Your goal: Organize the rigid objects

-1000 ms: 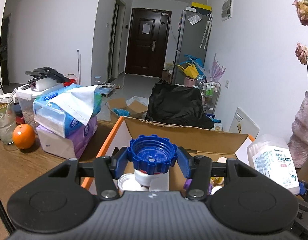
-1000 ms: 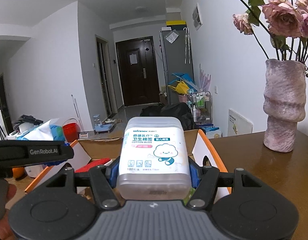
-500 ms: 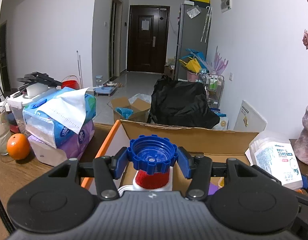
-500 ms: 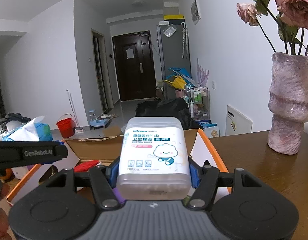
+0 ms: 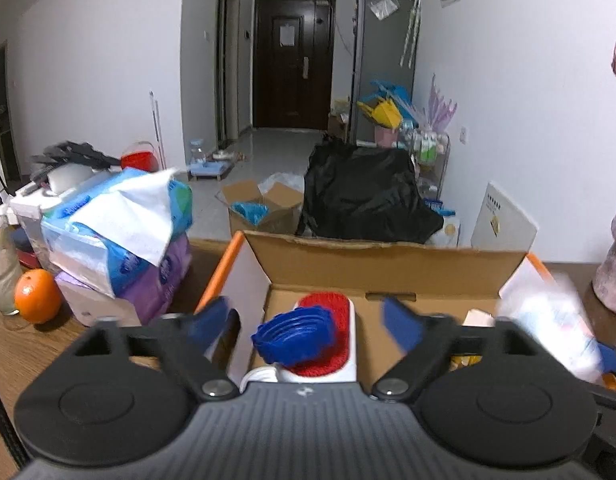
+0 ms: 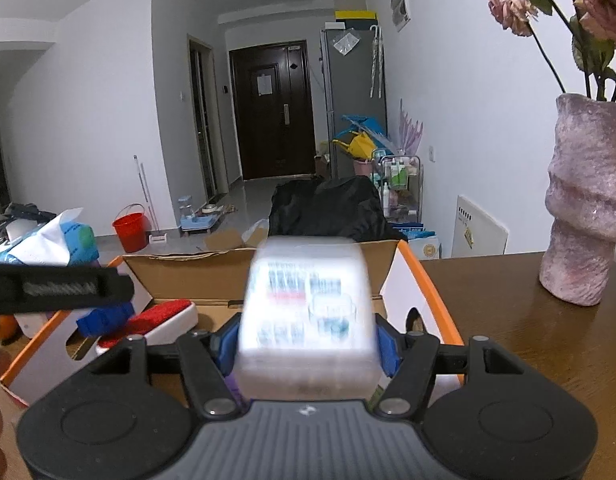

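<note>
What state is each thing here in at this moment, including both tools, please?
Left tool: jaws opening, nothing pressed.
Blue cap: released, tilted, blurred, over the red brush.
Red brush: lying in the box.
Cardboard box: flaps open.
Right tool: jaws opening around the cotton bud box.
Cotton bud box: upright between the pads, blurred; contact unclear.
Tissue pack: opened, a sheet sticking out.

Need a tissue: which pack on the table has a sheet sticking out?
The blue pack on top, white sheet hanging out; the purple pack beneath shows none.
</note>
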Available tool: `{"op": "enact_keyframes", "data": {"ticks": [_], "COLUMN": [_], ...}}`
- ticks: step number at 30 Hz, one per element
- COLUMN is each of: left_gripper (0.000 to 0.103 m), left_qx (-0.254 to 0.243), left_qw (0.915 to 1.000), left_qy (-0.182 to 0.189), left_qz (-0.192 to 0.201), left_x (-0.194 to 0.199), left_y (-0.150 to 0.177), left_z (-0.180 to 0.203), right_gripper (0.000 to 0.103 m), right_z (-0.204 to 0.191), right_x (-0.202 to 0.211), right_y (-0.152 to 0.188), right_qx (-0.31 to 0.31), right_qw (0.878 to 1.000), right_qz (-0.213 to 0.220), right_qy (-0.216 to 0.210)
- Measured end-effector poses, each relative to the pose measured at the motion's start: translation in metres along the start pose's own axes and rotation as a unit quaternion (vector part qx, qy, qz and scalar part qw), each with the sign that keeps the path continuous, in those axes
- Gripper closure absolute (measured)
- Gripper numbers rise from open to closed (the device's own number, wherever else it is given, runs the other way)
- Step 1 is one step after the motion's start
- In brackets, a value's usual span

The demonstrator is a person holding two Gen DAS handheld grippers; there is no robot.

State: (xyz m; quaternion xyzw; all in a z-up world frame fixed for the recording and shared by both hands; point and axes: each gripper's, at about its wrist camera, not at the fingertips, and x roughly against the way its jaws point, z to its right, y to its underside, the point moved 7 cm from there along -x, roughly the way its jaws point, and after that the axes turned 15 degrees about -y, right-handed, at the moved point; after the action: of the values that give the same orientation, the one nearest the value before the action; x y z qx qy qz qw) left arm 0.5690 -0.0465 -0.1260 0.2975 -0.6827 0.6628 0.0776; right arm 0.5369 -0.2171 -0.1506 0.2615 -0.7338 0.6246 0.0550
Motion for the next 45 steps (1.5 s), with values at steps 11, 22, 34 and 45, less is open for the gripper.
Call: {"op": "enact_keyframes", "data": {"ticks": [11, 22, 34, 45], "left_gripper": [0.000, 0.000, 0.000, 0.000], "left_qx": [0.015, 0.017, 0.012, -0.011], "left_qw": [0.9998, 0.9978, 0.9927, 0.9933], "left_qy": [0.003, 0.005, 0.024, 0.035], "left_qz": [0.014, 0.064, 0.117, 0.110], "left_x": [0.013, 0.066, 0.180, 0.267], "left_y": [-0.003, 0.001, 0.036, 0.097], "left_z": [-0.013, -0.041, -0.088, -0.127], "right_gripper": [0.000, 0.000, 0.000, 0.000], "right_z": [0.008, 0.001, -0.028, -0.060], "right_x": [0.021, 0.076, 0.197, 0.301], "right_y": [-0.006, -0.010, 0.006, 0.061], "right_qx": [0.004, 0.023, 0.048, 0.053], "right_qw": [0.999, 0.998, 0.995, 0.994], "right_qz": [0.030, 0.052, 0.088, 0.094], "right_qy": [0.022, 0.017, 0.004, 0.009]}}
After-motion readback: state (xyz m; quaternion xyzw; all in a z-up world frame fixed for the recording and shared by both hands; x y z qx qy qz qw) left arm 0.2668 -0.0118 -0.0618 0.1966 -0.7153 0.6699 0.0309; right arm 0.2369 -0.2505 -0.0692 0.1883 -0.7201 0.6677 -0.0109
